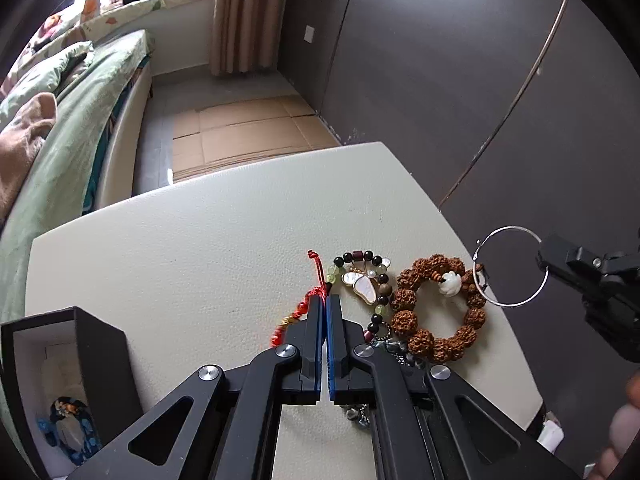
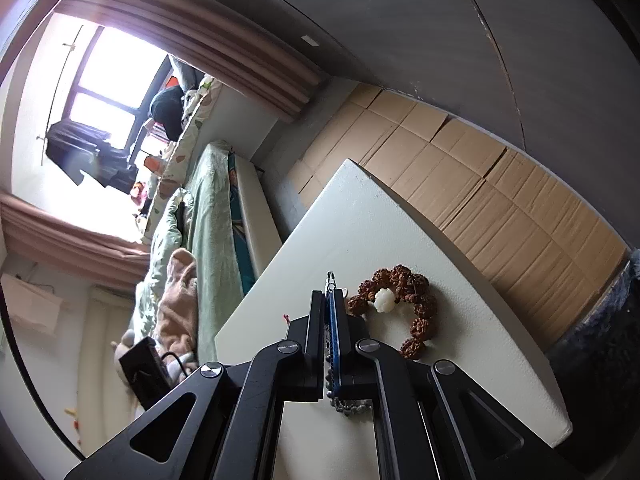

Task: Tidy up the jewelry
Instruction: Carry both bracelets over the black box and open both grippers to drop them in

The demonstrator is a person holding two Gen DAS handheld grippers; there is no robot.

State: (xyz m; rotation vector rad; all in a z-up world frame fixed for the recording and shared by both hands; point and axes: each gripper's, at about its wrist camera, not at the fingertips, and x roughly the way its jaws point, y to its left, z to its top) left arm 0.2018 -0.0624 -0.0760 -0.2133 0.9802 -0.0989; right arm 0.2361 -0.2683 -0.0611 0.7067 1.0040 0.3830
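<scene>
Silver hoop [image 1: 511,266] pinched in the right tool [image 1: 546,258] — left tool [image 1: 325,300] clenched beside the bead bracelet [image 1: 362,280]

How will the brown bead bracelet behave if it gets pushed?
The brown bracelet lies flat, so it likely slides rather than rolls. Its knobbly beads probably grip the textured table. Being strung, it may flex out of round.
</scene>
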